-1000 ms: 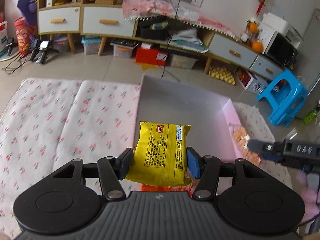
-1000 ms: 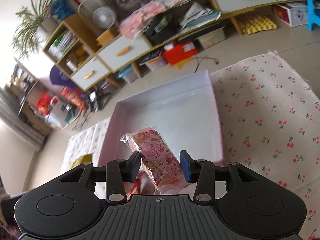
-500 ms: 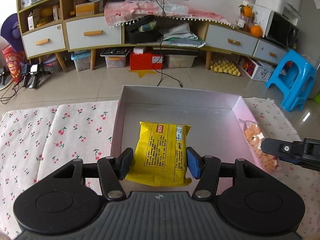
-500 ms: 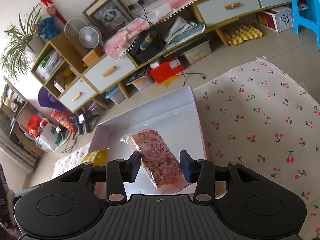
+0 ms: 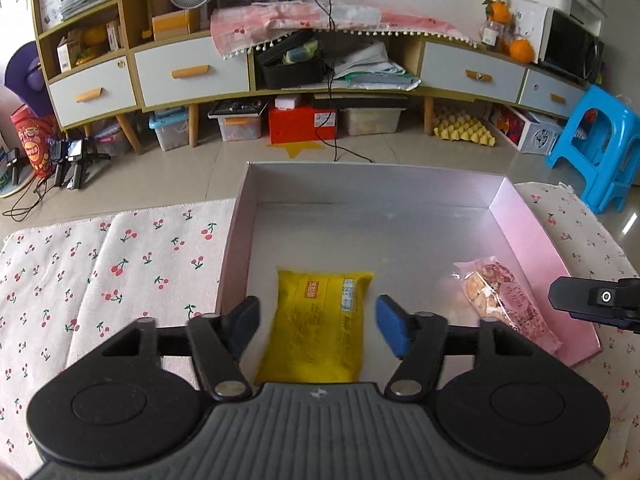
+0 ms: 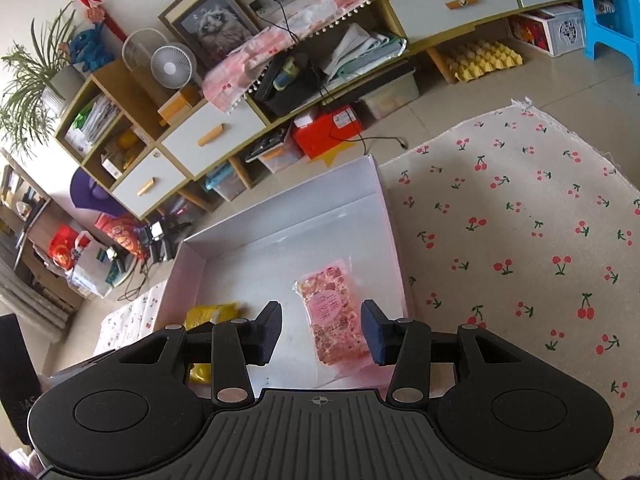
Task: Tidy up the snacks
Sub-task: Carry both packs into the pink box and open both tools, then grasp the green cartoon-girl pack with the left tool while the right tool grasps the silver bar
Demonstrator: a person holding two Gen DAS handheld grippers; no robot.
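Cherry-print cloth (image 5: 132, 252) lay under the shallow pink cardboard box (image 5: 528, 236); inside it, both grippers, left gripper (image 5: 318, 330) having just widened and right gripper (image 6: 322, 330), stood apart from the glossy yellow packet (image 5: 320, 320) and the crinkly pink bar (image 6: 334, 320).

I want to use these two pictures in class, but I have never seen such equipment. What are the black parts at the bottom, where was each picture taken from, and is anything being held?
The black parts are two hand-held grippers, one in each of a person's hands; no robot arm is involved. Each picture comes from a camera mounted on a gripper, looking forward along its two fingers.

In the left-wrist picture, the left gripper stands open: its jaws have just been opening, and the yellow snack packet lies between them, untouched, in the shallow box. The box sits on a cherry-print cloth.

In the right-wrist picture, the right gripper is also open, with the pink snack bar lying loose in the same box.

So nothing is held now.
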